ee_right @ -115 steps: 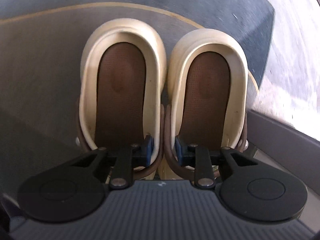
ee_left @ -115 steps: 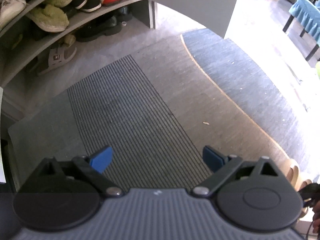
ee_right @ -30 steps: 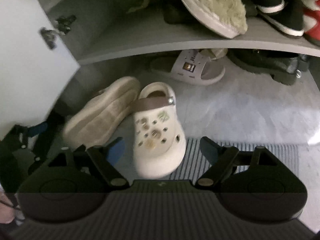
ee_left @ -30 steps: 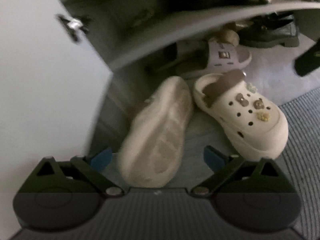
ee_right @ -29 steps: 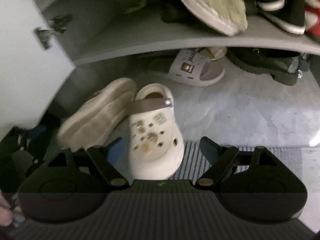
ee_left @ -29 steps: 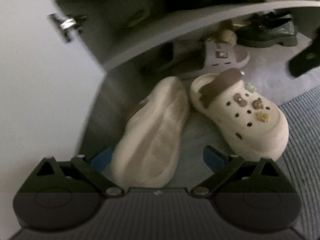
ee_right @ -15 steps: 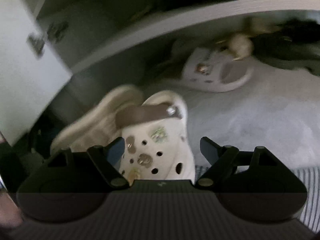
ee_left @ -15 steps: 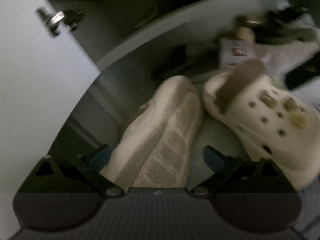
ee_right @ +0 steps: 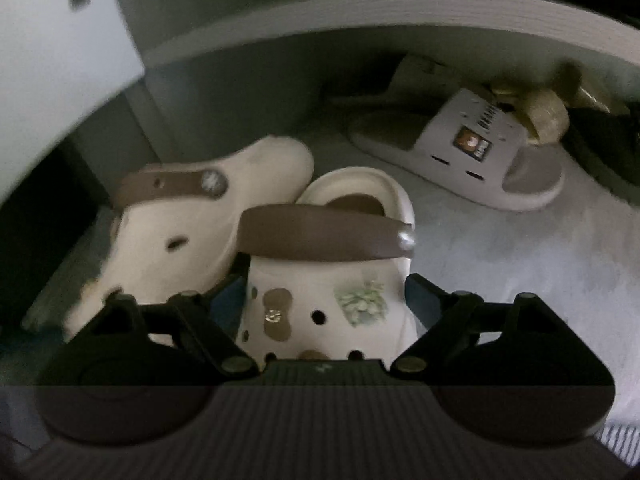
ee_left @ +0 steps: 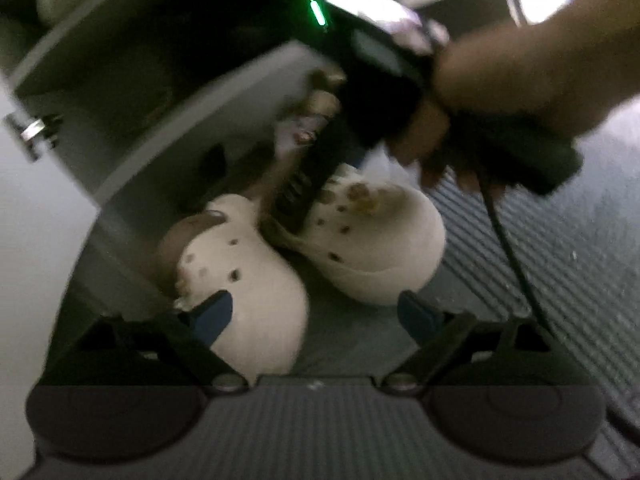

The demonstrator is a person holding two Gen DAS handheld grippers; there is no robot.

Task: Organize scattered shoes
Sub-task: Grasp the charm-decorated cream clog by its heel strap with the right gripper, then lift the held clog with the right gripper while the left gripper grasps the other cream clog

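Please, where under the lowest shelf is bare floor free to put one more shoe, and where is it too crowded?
Free: the pale floor between the upright clog and the grey slide sandal. Crowded: the left corner, where the tilted clog leans beside the upright one, and behind the sandal, where more shoes sit.

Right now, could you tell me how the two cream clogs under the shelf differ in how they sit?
The right clog stands upright on its sole, its charms facing up; the left clog is tipped onto its side and leans against it. The right clog sits between the opening jaws of the right hand-held gripper; the left clog lies outside them. Both are cream with a brown strap.
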